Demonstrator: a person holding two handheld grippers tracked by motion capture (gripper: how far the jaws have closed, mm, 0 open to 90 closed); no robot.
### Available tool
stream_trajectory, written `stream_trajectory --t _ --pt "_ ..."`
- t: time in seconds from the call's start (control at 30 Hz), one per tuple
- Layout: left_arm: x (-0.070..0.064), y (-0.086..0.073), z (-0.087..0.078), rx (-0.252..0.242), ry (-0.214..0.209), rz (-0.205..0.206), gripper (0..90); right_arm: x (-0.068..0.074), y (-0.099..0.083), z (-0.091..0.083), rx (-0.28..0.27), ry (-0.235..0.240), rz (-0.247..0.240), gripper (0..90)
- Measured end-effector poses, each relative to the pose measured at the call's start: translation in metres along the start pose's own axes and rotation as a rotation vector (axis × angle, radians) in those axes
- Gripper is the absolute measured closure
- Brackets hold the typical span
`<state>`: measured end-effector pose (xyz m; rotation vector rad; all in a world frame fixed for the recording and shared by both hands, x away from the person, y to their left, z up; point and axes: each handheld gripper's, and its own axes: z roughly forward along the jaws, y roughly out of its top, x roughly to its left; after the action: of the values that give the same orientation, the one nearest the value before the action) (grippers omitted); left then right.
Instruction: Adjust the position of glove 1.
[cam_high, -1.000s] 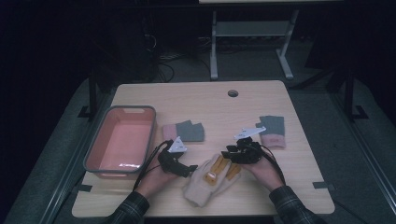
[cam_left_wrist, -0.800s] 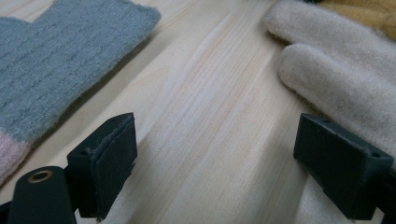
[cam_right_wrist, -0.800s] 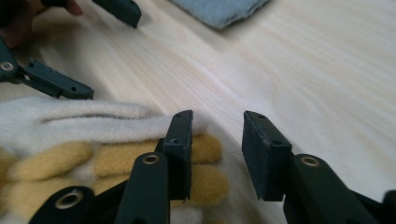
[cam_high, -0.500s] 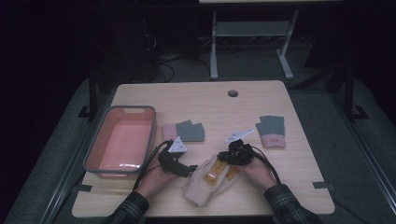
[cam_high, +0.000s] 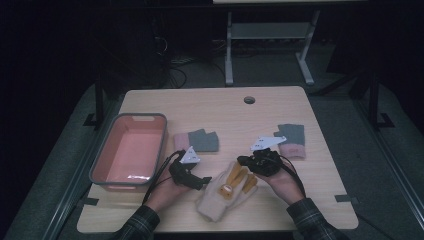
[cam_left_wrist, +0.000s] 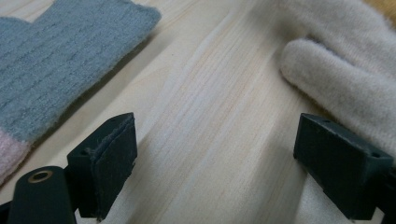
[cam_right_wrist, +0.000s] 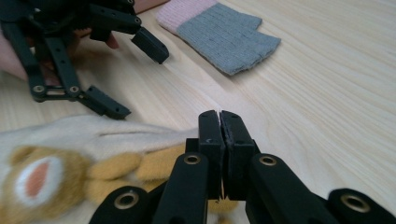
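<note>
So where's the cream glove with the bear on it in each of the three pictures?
High view: the cream bear glove lies at the table's near edge, between the two grippers.
Left gripper view: its cream fleece is at upper right, beside the right-hand jaw.
Right gripper view: it lies at lower left, bear face up.
Shared landmark: the grey and pink glove.

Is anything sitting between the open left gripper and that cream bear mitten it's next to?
Nothing visible does. The left gripper has its jaws spread wide over bare table, and the cream bear mitten lies right beside one jaw. The grey and pink glove lies off on the other side.
</note>
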<state>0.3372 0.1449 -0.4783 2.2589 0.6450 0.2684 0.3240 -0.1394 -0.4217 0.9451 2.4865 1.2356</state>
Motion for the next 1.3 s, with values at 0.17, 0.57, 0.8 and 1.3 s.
stream_trajectory --t 0.17,0.57,0.8,1.3 --pt "0.0 0.0 0.0 0.0 -0.001 -0.003 12.7 0.003 0.0 -0.019 -0.038 -0.013 0.0 88.2" --pt "0.0 0.0 -0.001 0.007 0.001 0.004 12.7 0.021 0.002 -0.052 -0.07 -0.048 -0.039 88.2" --pt "0.0 0.0 0.0 0.0 0.003 0.0 12.7 0.013 -0.011 -0.044 0.017 -0.079 -0.002 87.6" --pt "0.0 0.0 0.0 0.003 0.002 0.006 12.7 -0.011 -0.038 -0.005 0.171 -0.096 0.039 55.7"
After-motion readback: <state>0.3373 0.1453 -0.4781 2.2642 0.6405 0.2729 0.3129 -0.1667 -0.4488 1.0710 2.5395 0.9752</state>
